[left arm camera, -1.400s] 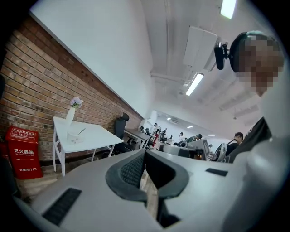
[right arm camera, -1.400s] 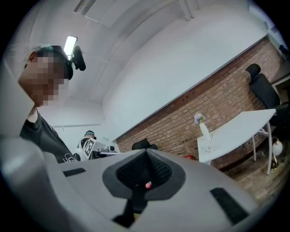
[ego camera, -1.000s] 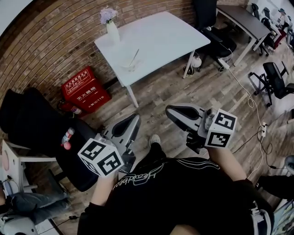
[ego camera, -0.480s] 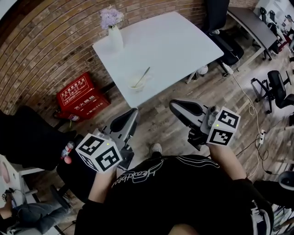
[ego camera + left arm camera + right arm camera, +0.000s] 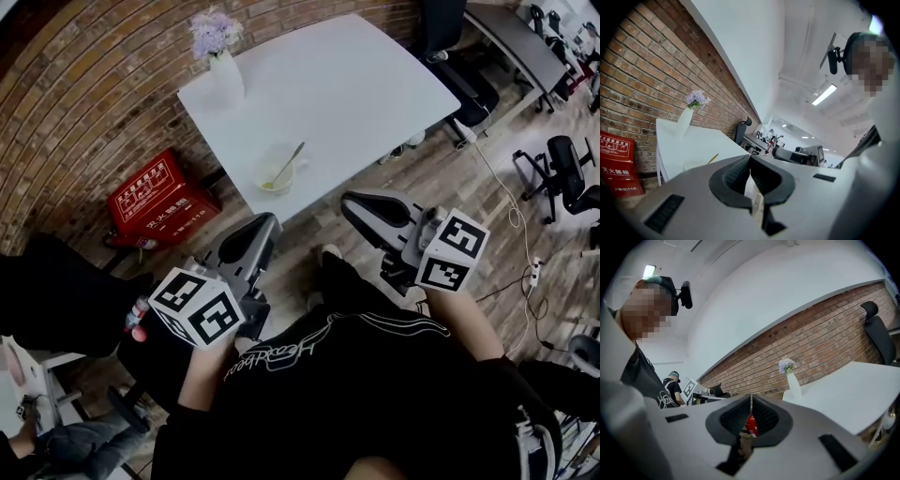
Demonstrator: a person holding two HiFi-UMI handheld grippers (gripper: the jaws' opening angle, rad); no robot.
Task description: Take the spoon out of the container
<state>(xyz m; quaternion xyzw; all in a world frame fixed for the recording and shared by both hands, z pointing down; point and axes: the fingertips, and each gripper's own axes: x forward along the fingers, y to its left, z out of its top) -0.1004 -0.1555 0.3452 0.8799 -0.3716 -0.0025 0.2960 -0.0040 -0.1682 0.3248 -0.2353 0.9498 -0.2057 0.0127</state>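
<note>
Spoon (image 5: 289, 164) leaned in the bowl (image 5: 272, 176) on the bench (image 5: 366, 84). Probably light, stiff and slippery, so best taken by the raised handle. Left tongs (image 5: 750, 159) and right tongs (image 5: 751, 398) were closed, empty.

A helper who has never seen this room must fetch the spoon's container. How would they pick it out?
Find the white table beside the brick wall. Near its edge closest to the person sits a shallow pale bowl with a spoon leaning in it. Its only neighbour there is a tall white vase of purple flowers.
</note>
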